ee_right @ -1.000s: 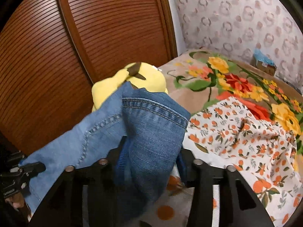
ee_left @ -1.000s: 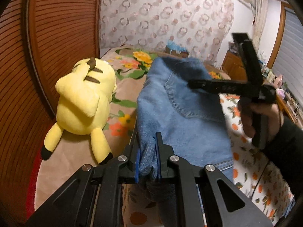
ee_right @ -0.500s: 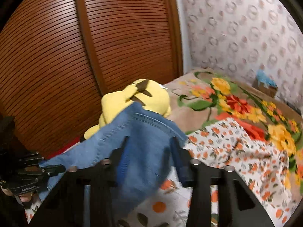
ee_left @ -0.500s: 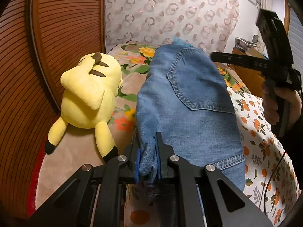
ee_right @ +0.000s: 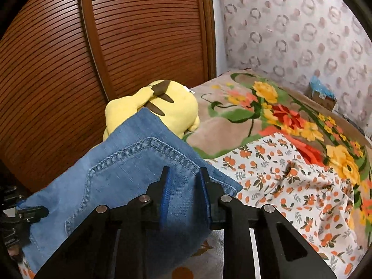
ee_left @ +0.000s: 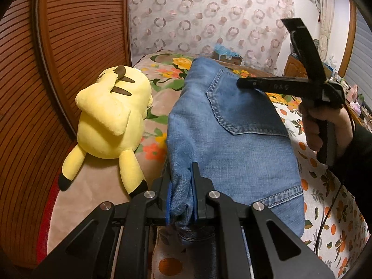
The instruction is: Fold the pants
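Note:
Blue denim pants hang stretched between my two grippers above the bed, back pocket showing. My left gripper is shut on one bunched corner of the denim. In the right wrist view the pants lie under my right gripper, whose blue-padded jaws stand apart over the cloth without pinching it. The right gripper's body also shows in the left wrist view, held by a hand above the pocket. The left gripper shows at the left edge of the right wrist view.
A yellow plush toy lies on the bed by the brown slatted wardrobe doors. A flowered blanket and an orange-print sheet cover the bed. A small box sits by the patterned wall.
The right gripper's jaws have let the denim go and now sit over it, lower and closer to the pocket. The pants have flattened out. My left gripper keeps its hold.

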The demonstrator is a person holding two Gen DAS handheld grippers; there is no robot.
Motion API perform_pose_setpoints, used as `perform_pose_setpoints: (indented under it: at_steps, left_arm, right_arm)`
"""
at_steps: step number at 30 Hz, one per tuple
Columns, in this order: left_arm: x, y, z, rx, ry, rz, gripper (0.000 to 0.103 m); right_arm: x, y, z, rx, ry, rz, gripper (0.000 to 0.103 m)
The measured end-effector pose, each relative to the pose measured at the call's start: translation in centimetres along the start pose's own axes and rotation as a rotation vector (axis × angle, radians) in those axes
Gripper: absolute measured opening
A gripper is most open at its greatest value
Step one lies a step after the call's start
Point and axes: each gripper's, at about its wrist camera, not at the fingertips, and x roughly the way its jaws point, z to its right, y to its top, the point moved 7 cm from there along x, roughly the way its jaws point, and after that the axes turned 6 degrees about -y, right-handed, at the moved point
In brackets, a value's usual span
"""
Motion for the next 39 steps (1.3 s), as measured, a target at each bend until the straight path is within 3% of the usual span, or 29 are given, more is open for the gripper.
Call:
perform_pose_setpoints:
  at_steps: [10, 21, 22, 27, 29, 32, 39]
  left_arm:
    - [0.0, 0.0, -0.1, -0.004, -0.003, 0.001, 0.014]
    - [-1.4, 0.5, 0.1, -0.007, 0.019, 0.018, 0.018]
    - [-1.5, 0.5, 0.2, -0.006, 0.028, 0.020, 0.020]
    - [-2.8, 0.7, 0.0, -0.021, 0.040, 0.052, 0.054]
    - [-3.3, 0.8, 0.1, -0.021, 0.041, 0.065, 0.059]
    - [-3.9, 1.0, 0.3, -0.025, 0.034, 0.079, 0.079]
    - [-5.0, 0.7, 1.0, -0.009, 0.047, 0.084, 0.083]
  right_arm:
    - [-0.5, -0.6, 0.1, -0.006, -0.018, 0.001, 0.024]
    - [-4.8, -2.1, -1.5, -0.005, -0.003, 0.039, 0.024]
    - [-5.2, -2.4, -1.7, -0.008, 0.002, 0.041, 0.024]
    - [-7.1, -3.8, -2.6, -0.021, 0.017, 0.043, 0.024]
    - [-7.7, -4.3, -2.8, -0.020, 0.025, 0.044, 0.024]
    - [-8.4, -4.8, -3.0, -0.019, 0.030, 0.043, 0.024]
    - [-8.8, -6.5, -3.7, -0.016, 0.013, 0.019, 0.024]
